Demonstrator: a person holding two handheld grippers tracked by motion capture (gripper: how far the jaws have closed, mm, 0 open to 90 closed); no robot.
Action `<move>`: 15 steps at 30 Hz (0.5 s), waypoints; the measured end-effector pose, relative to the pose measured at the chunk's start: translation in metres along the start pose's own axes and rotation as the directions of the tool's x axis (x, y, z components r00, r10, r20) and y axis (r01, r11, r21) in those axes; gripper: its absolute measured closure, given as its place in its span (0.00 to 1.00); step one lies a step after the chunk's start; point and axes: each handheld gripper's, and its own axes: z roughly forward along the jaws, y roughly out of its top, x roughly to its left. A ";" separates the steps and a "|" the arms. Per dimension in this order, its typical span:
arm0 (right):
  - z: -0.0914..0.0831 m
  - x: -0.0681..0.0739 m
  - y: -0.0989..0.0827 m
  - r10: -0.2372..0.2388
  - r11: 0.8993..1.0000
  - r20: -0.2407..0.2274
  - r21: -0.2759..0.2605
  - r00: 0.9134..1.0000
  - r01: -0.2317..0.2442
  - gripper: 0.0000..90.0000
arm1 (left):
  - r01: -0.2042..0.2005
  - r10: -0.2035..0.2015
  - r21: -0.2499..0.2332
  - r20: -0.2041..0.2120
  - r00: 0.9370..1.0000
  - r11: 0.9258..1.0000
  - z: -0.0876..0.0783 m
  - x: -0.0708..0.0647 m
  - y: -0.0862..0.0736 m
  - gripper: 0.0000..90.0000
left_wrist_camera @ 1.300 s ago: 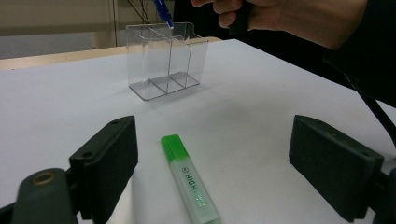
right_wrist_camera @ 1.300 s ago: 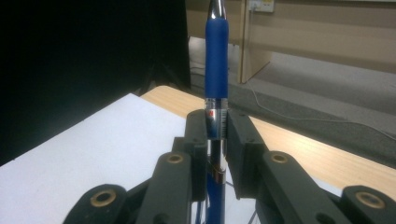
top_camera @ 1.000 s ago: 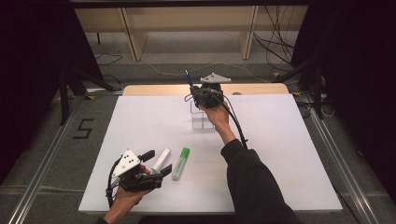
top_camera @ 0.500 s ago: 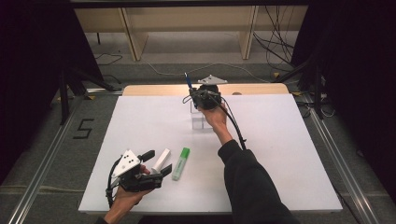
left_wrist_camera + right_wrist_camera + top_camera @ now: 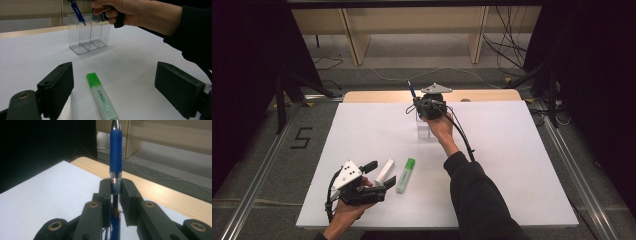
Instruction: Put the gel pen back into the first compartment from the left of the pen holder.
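Observation:
My right gripper (image 5: 416, 101) (image 5: 116, 187) is shut on a blue pen (image 5: 411, 89) (image 5: 116, 150), which stands upright between its jaws. It hovers over a clear plastic holder (image 5: 426, 129) (image 5: 87, 35) with several compartments at the far middle of the white table. In the left gripper view the blue pen (image 5: 78, 12) dips its lower end into the holder's left compartment. My left gripper (image 5: 380, 174) (image 5: 115, 82) stands open near the front left. A green highlighter (image 5: 406, 175) (image 5: 101, 96) lies flat on the table between its jaws, untouched.
A white marker-like stick (image 5: 384, 172) lies beside the highlighter, close to the left gripper. The white tabletop (image 5: 512, 165) has free room on the right. A wooden strip (image 5: 377, 96) runs along its far edge, with cables on the floor beyond.

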 end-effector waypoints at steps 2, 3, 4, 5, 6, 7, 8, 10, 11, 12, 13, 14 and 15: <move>0.000 0.000 0.000 0.003 1.000 0.003 0.004 1.000 -0.003 0.88 | 0.001 -0.001 0.002 0.001 1.000 1.000 0.000 0.000 0.000 0.17; 0.000 0.000 -0.001 0.001 1.000 0.003 0.007 1.000 -0.001 0.88 | -0.001 0.001 0.002 0.001 1.000 1.000 0.000 0.000 0.000 0.17; 0.000 0.000 -0.001 0.001 1.000 0.003 0.007 1.000 -0.001 0.88 | -0.002 0.002 0.001 0.001 1.000 1.000 0.000 0.000 0.000 0.17; 0.000 -0.001 -0.002 0.003 1.000 0.006 0.008 1.000 -0.003 0.88 | -0.003 0.003 0.000 0.000 1.000 1.000 0.000 0.000 0.000 0.17; 0.001 -0.001 -0.002 0.005 1.000 0.006 0.011 1.000 -0.005 0.88 | -0.003 0.003 0.001 0.001 1.000 1.000 0.000 0.000 0.000 0.17; 0.001 -0.001 -0.002 0.005 1.000 0.006 0.011 1.000 -0.005 0.88 | -0.003 0.003 0.001 0.001 1.000 1.000 0.000 0.000 0.000 0.17; 0.001 -0.001 -0.003 0.006 1.000 0.008 0.012 1.000 -0.006 0.88 | -0.002 0.002 0.001 0.001 1.000 1.000 0.000 0.000 0.000 0.17; 0.001 -0.001 -0.005 0.003 1.000 0.008 0.010 1.000 -0.003 0.88 | -0.002 0.002 0.000 0.000 1.000 1.000 0.000 0.000 0.000 0.17; 0.001 -0.001 -0.006 0.001 1.000 0.010 0.012 1.000 -0.001 0.88 | -0.003 0.003 0.000 -0.001 1.000 1.000 0.000 0.000 0.000 0.17; 0.001 -0.001 -0.006 0.001 1.000 0.010 0.012 1.000 -0.001 0.88 | -0.006 0.006 0.004 0.000 1.000 1.000 0.000 0.000 0.000 0.17; 0.001 -0.001 -0.006 0.005 1.000 0.010 0.012 1.000 -0.005 0.88 | -0.005 0.005 0.005 -0.001 1.000 1.000 0.000 0.000 0.000 0.17; 0.001 -0.001 -0.008 0.006 1.000 0.018 0.015 1.000 -0.007 0.88 | -0.005 0.005 0.006 -0.001 1.000 1.000 0.000 0.000 0.000 0.17; 0.000 -0.001 -0.008 0.009 1.000 0.020 0.019 1.000 -0.009 0.88 | -0.005 0.005 0.006 0.000 1.000 1.000 0.000 0.000 0.000 0.17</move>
